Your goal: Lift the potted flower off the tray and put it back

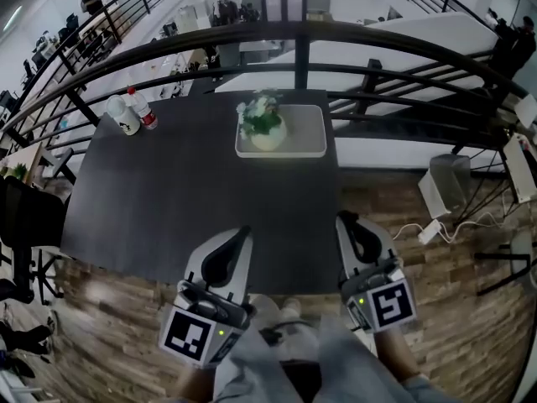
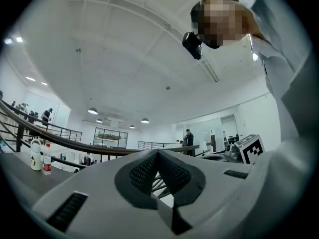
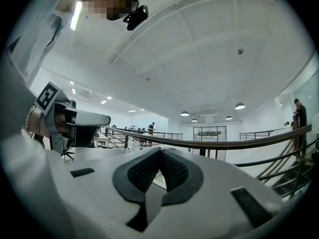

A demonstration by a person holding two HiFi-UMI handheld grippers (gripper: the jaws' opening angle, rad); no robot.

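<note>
Closest to the camera, the left gripper (image 1: pixel 242 235) and the right gripper (image 1: pixel 343 220) hang at the near edge of the table (image 1: pixel 168 191), both with jaws closed and empty. The potted flower (image 1: pixel 265 126) stands upright on the left part of the white tray (image 1: pixel 307 143) at the far side, well apart from them. Its round pot looks smooth, stiff and maybe breakable, and the blooms look soft, so I would take hold of the pot body from both sides, not the plant.

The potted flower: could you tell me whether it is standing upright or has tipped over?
Upright: in the head view the potted flower stands on its base inside the tray, with leaves and blooms above the pot.
</note>
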